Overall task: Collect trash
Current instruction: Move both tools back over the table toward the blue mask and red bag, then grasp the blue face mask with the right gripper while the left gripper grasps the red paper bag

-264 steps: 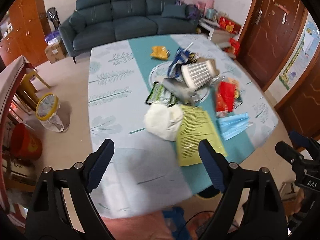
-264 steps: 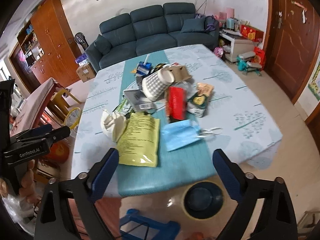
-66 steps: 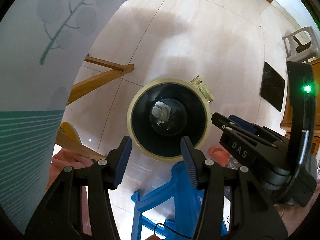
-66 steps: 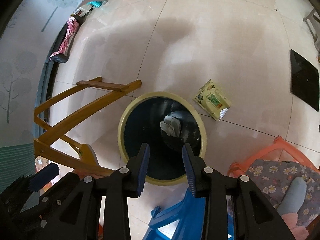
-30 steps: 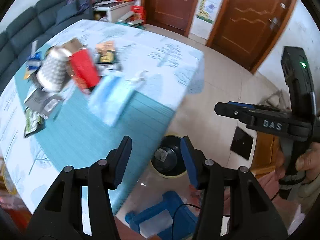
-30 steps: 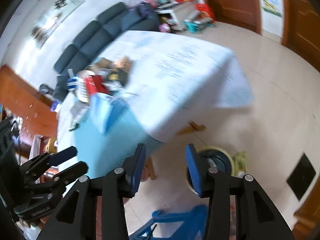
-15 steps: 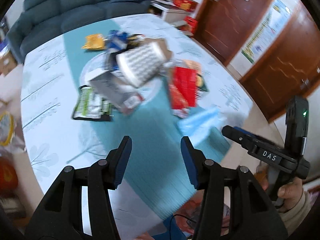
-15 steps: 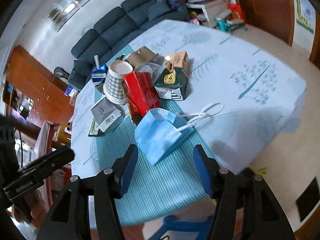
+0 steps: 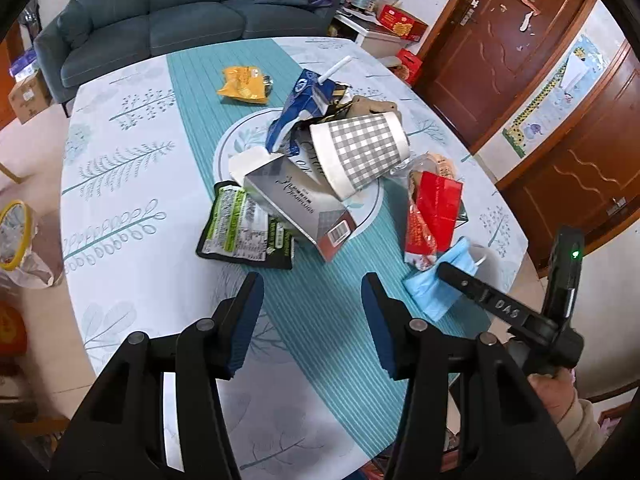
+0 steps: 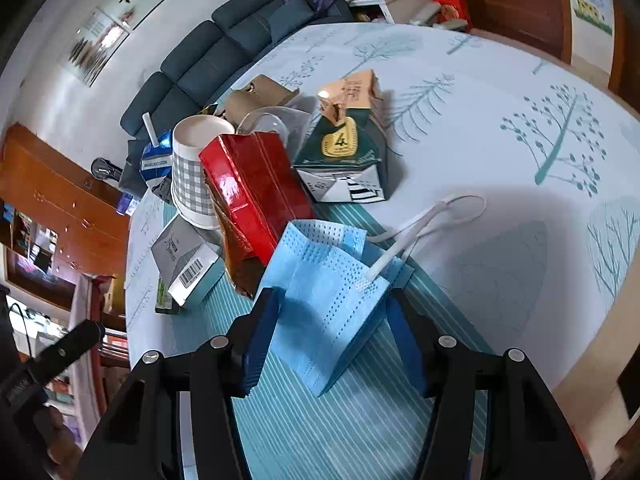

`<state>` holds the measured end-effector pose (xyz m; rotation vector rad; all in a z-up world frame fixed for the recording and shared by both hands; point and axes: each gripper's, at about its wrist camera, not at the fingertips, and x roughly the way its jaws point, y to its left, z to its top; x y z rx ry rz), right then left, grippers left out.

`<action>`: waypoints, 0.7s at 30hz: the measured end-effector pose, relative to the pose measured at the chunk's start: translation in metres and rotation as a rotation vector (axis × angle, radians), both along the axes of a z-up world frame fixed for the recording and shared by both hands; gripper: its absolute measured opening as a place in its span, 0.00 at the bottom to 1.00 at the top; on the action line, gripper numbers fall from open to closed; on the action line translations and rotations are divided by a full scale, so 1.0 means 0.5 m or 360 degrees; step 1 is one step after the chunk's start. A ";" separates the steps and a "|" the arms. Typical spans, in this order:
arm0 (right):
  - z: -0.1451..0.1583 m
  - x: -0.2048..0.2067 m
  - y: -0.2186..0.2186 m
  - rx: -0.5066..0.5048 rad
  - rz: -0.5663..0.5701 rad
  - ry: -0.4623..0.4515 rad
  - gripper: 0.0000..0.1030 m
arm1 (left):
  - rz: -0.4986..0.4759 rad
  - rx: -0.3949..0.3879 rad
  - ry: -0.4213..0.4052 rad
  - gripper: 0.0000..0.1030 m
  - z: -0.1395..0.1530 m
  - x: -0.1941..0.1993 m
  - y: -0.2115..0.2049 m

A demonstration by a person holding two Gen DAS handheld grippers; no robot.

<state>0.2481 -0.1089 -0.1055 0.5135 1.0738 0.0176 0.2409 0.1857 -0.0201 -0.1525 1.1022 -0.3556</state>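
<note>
both claws back over table; right claw closing round one blue mask

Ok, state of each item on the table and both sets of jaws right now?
blue face mask: flat on the table, between the right jaws
right gripper: jaws closing around the mask
left gripper: jaws open, empty
checked paper cup: on its side
grey carton: lying down, flap open
red packet: crumpled
</note>
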 end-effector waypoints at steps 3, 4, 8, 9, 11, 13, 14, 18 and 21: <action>-0.003 0.003 0.007 -0.0020 0.0042 0.0012 0.29 | -0.0035 -0.0028 0.0014 0.46 -0.001 0.007 -0.017; -0.005 0.005 0.009 -0.0013 0.0056 0.0018 0.22 | -0.0052 -0.0034 0.0015 0.46 -0.001 0.009 -0.027; -0.005 -0.002 0.016 0.0000 0.0113 0.0016 0.09 | -0.0114 -0.0056 0.0024 0.46 -0.002 0.019 -0.067; -0.003 -0.006 0.017 0.0006 0.0128 0.0007 0.07 | -0.0136 -0.0062 0.0027 0.46 -0.002 0.023 -0.081; 0.006 -0.018 0.015 0.0013 0.0130 -0.0017 0.05 | -0.0176 -0.0083 0.0044 0.46 -0.003 0.033 -0.109; 0.014 -0.027 0.010 0.0029 0.0121 -0.0034 0.04 | -0.0202 -0.0101 0.0060 0.46 -0.003 0.043 -0.132; 0.018 -0.036 0.003 0.0038 0.0109 -0.0045 0.04 | -0.0215 -0.0107 0.0071 0.46 -0.004 0.049 -0.145; 0.038 -0.062 -0.028 0.0078 0.0044 -0.0087 0.04 | -0.0285 -0.0117 0.0112 0.46 -0.013 0.070 -0.206; 0.053 -0.084 -0.055 0.0083 -0.0013 -0.0129 0.04 | -0.0338 -0.0067 0.0155 0.46 -0.030 0.086 -0.257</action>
